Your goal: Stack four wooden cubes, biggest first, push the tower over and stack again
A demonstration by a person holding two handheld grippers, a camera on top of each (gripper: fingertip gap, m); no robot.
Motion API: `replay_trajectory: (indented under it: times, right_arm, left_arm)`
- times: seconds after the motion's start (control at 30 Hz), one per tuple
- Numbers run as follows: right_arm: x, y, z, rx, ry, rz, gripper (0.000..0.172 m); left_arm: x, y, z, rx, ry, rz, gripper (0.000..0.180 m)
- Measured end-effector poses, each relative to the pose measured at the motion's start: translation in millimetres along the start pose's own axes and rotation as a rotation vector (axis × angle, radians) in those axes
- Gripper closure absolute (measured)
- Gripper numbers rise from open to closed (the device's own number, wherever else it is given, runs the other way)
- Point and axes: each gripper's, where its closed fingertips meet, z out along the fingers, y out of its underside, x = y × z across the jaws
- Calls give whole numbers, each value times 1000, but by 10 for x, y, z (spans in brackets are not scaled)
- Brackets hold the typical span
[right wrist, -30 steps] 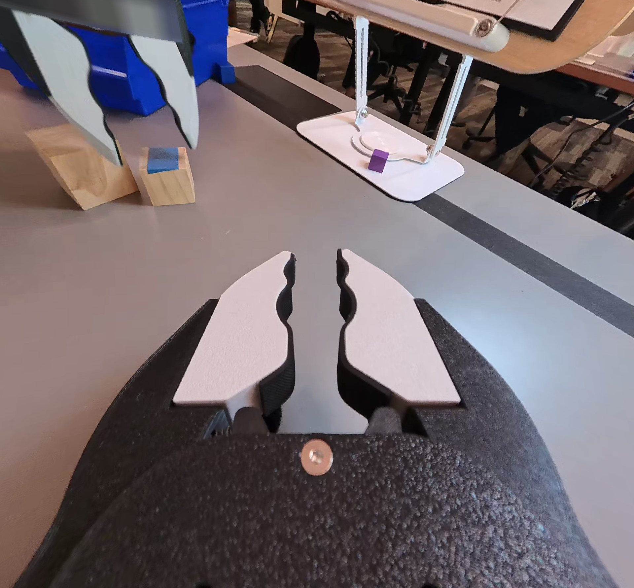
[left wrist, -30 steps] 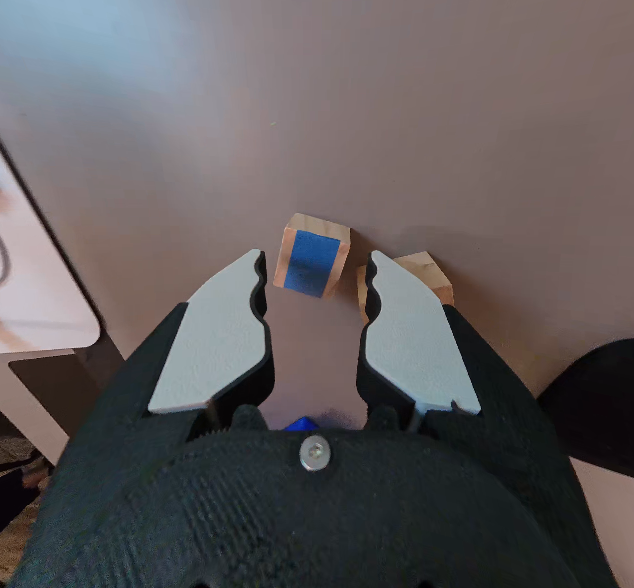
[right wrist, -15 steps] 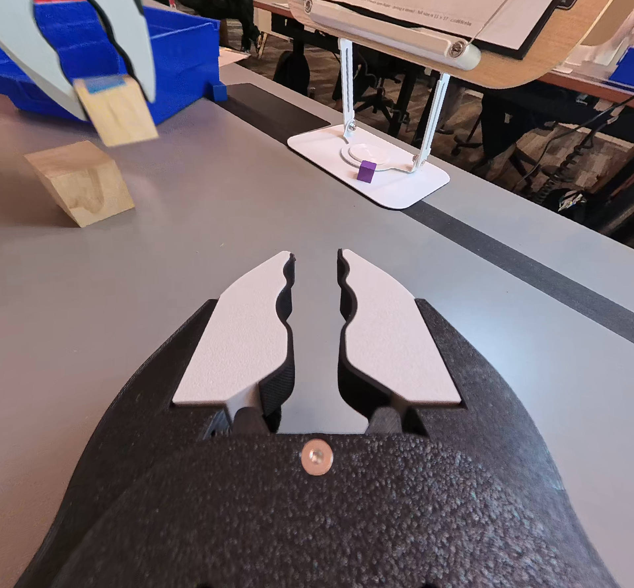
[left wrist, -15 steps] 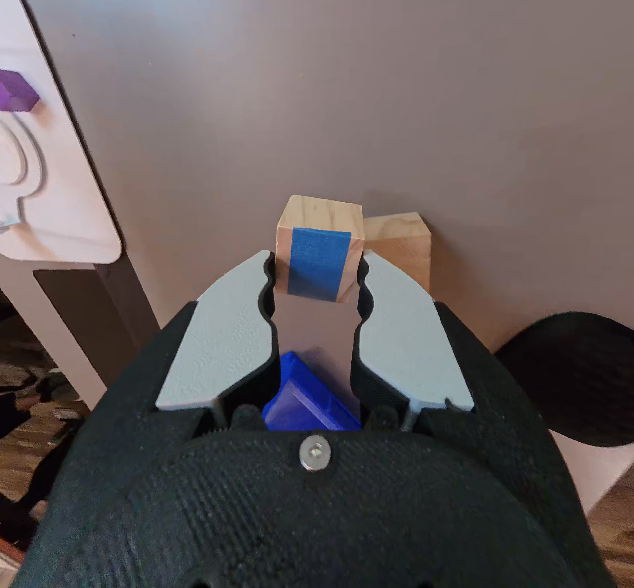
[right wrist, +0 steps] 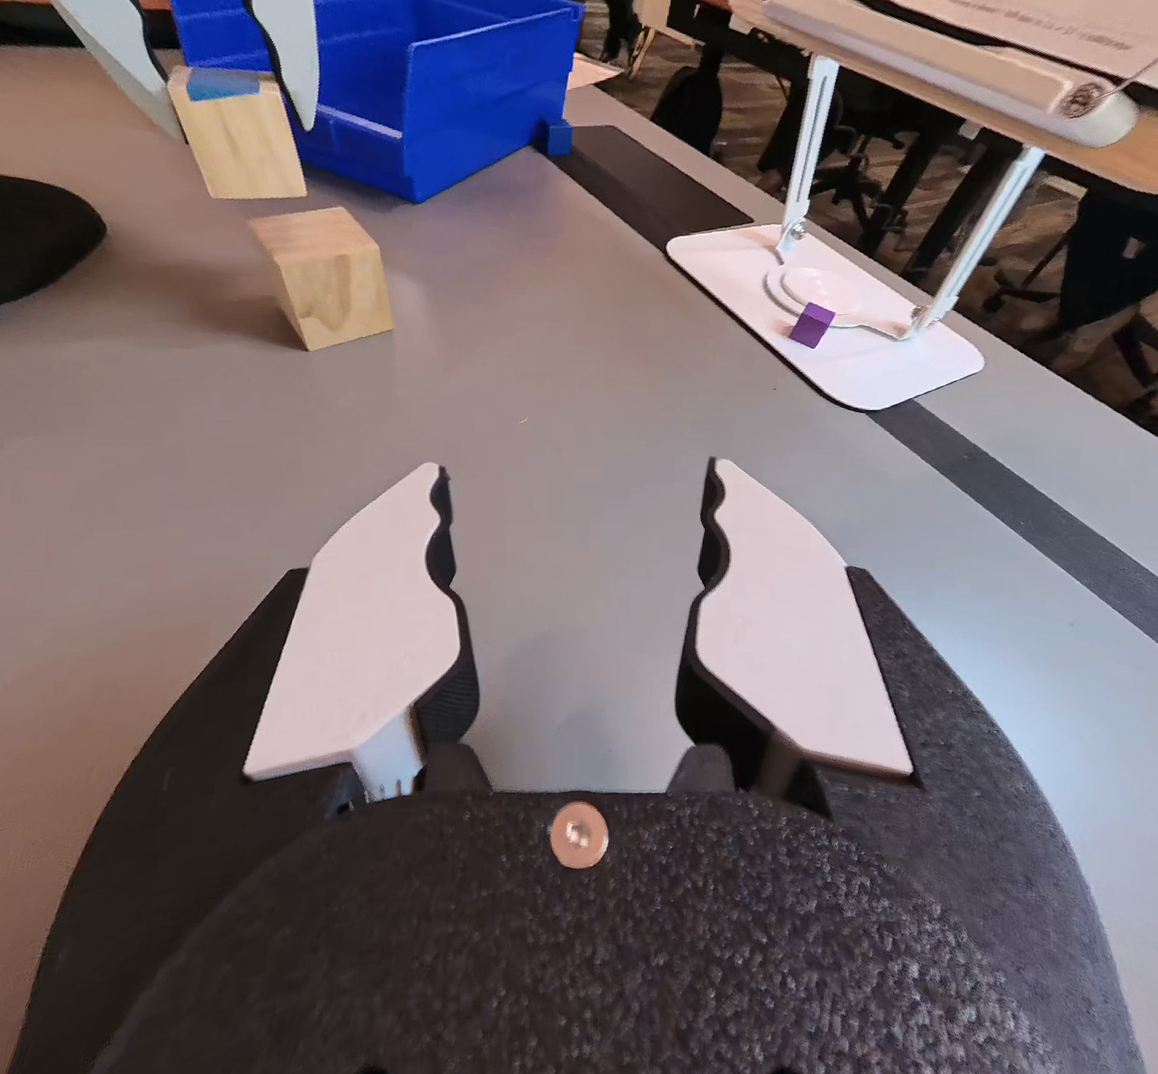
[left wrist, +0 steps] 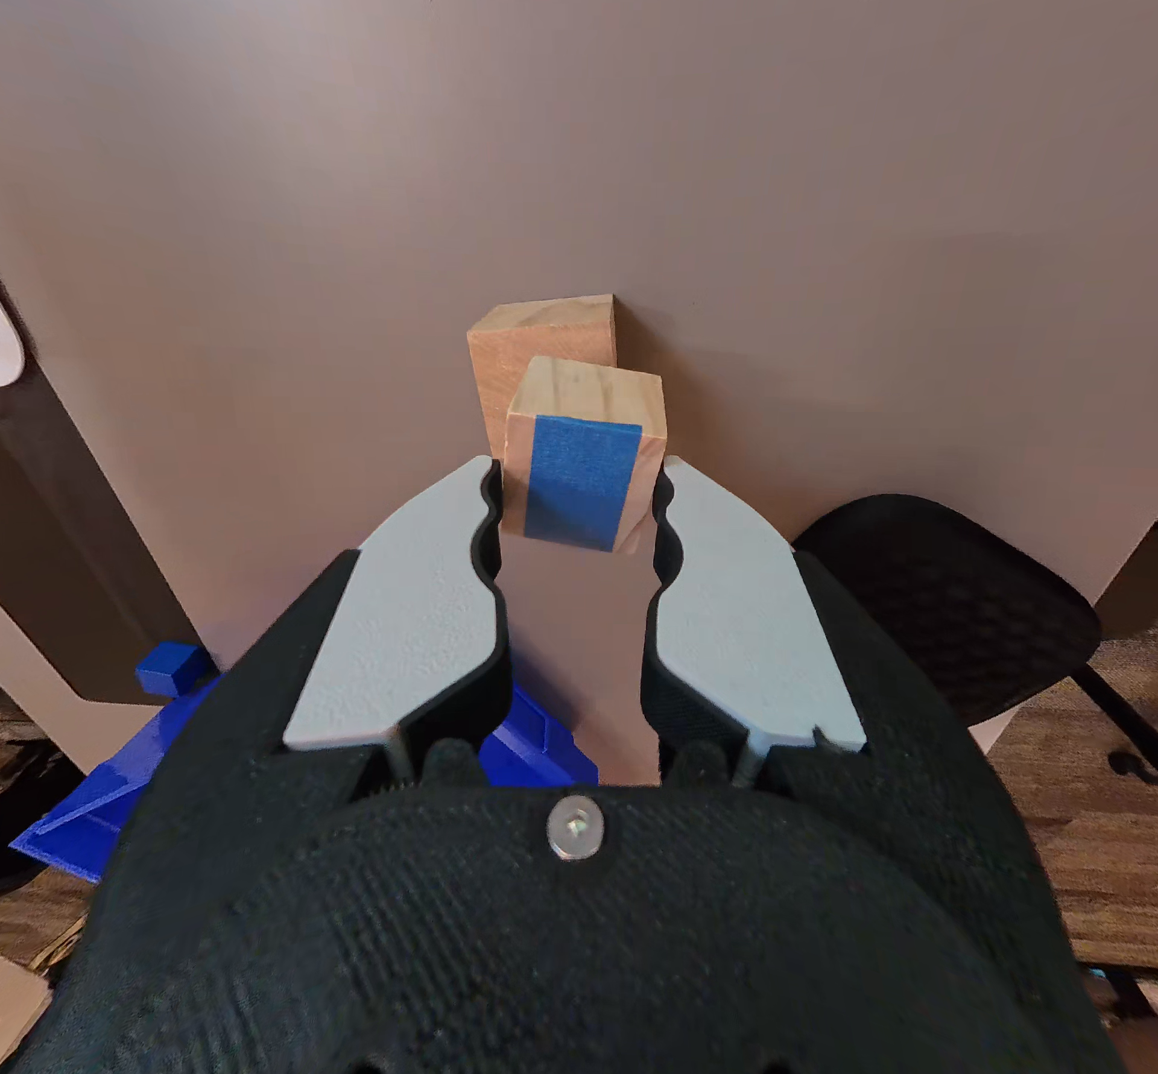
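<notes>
Broadly, the scene is carried by a grey counter (right wrist: 564,355), on which a blue plastic bin (right wrist: 438,79) is set at the far side; what lies inside the bin cannot be told, since only its walls are shown. A white stand base (right wrist: 877,355) is placed to the right, and a small purple cube (right wrist: 810,324) is seen resting on it.

Of the task's things, two wooden cubes are in view. The larger plain wooden cube (right wrist: 323,276) is seated on the counter, nothing on top of it. The smaller cube with blue tape (left wrist: 583,455) is held clear of the counter, clenched between the fingers (left wrist: 432,593) of the left gripper (left wrist: 576,480), both inner faces pressed against its sides. From the left wrist view the plain cube (left wrist: 539,348) is seen just beyond and partly behind the held one, so the coming placement is judged to turn on the taped cube being carried forward and squared over that larger block. The left gripper is far nearer to it.

The right gripper (right wrist: 576,474) is kept well back, its fingers spread wide with only bare counter between them.
</notes>
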Motion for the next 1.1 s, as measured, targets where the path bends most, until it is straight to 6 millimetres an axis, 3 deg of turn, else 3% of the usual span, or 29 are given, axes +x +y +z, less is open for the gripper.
replay_trajectory:
  times: [0.7, 1.1]
  right_arm:
    - [30, 32, 23, -6, 18, 33, 99]
    - [31, 45, 30, -11, 17, 38, 100]
  left_arm:
    - [-134, 58, 257, -69, 0, -178, 134]
    - [-167, 11, 261, -42, -1, -219, 134]
